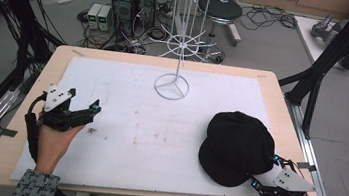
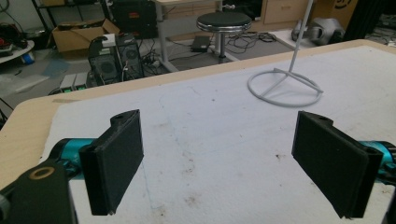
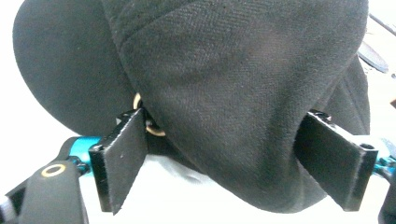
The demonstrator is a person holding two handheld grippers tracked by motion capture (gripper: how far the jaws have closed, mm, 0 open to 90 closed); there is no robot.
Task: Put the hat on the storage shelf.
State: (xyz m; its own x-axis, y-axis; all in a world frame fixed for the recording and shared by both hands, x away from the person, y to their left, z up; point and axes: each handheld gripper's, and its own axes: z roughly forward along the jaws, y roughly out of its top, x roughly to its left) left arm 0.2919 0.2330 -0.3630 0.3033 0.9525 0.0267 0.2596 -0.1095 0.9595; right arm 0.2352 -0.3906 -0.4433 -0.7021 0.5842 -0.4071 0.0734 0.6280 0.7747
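Observation:
A black cap lies on the right part of the white mat, its brim toward the near edge. My right gripper comes in from the near right corner, and the cap's back edge sits between its wide jaws. The fabric reaches both pads without looking squeezed, and a small metal ring shows by the left pad. My left gripper rests low over the mat's left side. Its jaws stand open with nothing between them.
A white wire display stand with a ring base rises from the far middle of the mat; the base also lies ahead of the left gripper. The wooden table edge borders the mat. Black frame struts flank the table.

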